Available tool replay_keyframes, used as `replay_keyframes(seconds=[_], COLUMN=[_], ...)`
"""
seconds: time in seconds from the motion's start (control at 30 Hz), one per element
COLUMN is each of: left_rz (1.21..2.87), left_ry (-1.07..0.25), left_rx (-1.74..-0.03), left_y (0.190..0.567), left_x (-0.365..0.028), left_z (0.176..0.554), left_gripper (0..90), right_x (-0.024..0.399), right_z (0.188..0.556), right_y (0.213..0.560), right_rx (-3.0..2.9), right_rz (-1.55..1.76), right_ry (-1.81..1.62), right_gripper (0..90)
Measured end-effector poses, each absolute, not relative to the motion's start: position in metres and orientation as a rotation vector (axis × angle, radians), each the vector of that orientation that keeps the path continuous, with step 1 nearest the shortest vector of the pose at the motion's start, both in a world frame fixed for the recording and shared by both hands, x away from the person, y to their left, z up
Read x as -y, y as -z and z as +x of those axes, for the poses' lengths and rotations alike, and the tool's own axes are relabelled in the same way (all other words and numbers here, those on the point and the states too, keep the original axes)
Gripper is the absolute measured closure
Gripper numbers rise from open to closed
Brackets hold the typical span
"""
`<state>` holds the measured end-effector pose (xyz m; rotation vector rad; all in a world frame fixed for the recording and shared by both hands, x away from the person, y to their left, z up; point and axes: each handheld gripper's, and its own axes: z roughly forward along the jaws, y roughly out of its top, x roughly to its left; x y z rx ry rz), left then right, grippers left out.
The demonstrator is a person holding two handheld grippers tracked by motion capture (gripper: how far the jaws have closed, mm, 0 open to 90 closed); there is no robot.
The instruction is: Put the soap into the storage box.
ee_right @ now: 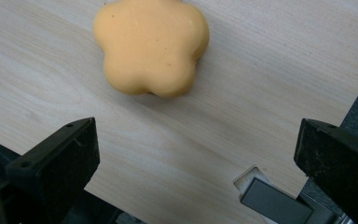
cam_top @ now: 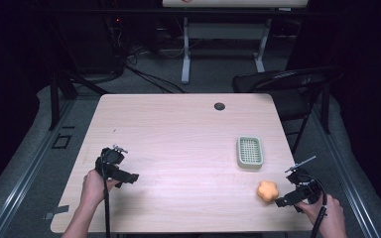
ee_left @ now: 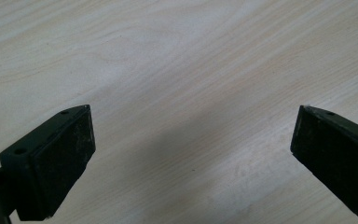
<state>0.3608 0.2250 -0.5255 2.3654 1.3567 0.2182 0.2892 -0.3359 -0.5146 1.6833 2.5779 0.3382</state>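
Flower-shaped soap (cam_top: 267, 191): plain orange-yellow, unpatterned. Soap dish (cam_top: 249, 151): pale green, its floor marked by a fine grid. Counter (cam_top: 178, 144): light wood, faintly grained throughout. Left gripper (cam_top: 129, 177) and right gripper (cam_top: 284, 200): black, matte jaws. Round grommet (cam_top: 220, 106): dark grey. Chair (cam_top: 287, 82): black.
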Motion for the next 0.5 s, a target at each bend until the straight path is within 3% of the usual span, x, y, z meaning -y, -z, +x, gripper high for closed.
replay_keyframes(seconds=[0.5], left_rz=[2.368], left_ry=[-0.22], left_rx=[-1.343], left_y=[0.526], left_x=[-0.2237], left_z=[0.3614], left_gripper=[0.0], right_x=[0.3267], right_z=[0.2958], right_y=[0.5125], right_rx=[-2.621], right_rz=[1.614], right_ry=[-0.294], right_gripper=[0.0])
